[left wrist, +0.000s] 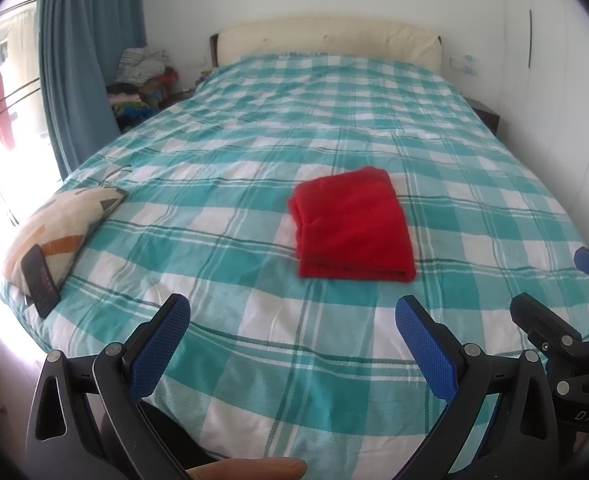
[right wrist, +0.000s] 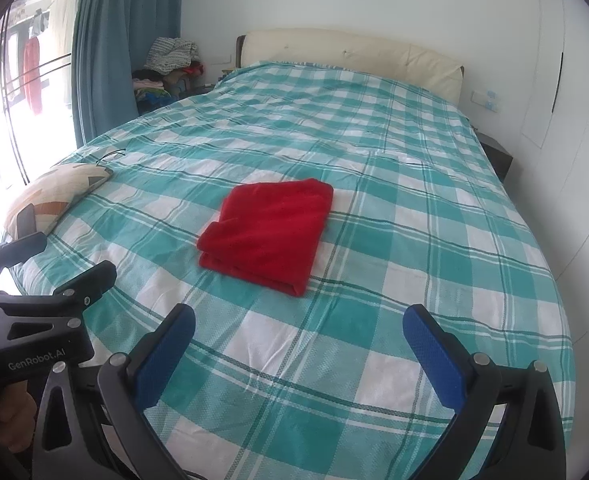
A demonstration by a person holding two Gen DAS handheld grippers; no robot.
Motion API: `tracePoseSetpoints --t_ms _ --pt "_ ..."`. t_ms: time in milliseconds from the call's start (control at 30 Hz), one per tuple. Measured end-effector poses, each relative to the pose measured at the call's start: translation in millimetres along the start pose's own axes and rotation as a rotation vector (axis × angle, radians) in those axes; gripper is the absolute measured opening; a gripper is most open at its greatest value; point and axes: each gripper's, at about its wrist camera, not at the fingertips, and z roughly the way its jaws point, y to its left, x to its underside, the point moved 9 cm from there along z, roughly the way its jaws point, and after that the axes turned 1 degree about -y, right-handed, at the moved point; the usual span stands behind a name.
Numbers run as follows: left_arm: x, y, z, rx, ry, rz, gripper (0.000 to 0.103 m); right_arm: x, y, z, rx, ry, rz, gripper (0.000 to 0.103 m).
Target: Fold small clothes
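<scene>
A red garment (left wrist: 352, 226) lies folded into a flat rectangle on the teal and white checked bedspread (left wrist: 254, 128), near the middle of the bed. My left gripper (left wrist: 292, 308) hovers open above the bed's near edge, well short of the garment, with nothing between its blue pads (left wrist: 162, 344). In the right wrist view the same red garment (right wrist: 268, 232) lies ahead and slightly left. My right gripper (right wrist: 300, 318) is open too, held back over the bedspread (right wrist: 414, 220), pads bare. The other gripper's black body (right wrist: 34, 320) shows at the left.
A patterned cushion (left wrist: 60, 224) with a dark phone (left wrist: 38, 280) leaning on it sits at the bed's left edge. A pile of clothes (left wrist: 142, 80) stands beside the blue curtain (left wrist: 82, 60). A cream headboard (left wrist: 326, 40) and white wardrobe doors (right wrist: 566, 140) bound the bed.
</scene>
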Motion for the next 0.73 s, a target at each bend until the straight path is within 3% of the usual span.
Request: tracePoseSetpoints --t_ms 267,733 --pt "0.6 -5.2 -2.1 0.026 -0.01 0.0 0.103 3.9 -3.8 2.6 0.005 0.007 0.006 0.102" --pt "3.5 -6.0 -0.5 0.004 -0.007 0.015 0.103 5.4 -7.7 4.0 0.007 0.009 0.012 0.102"
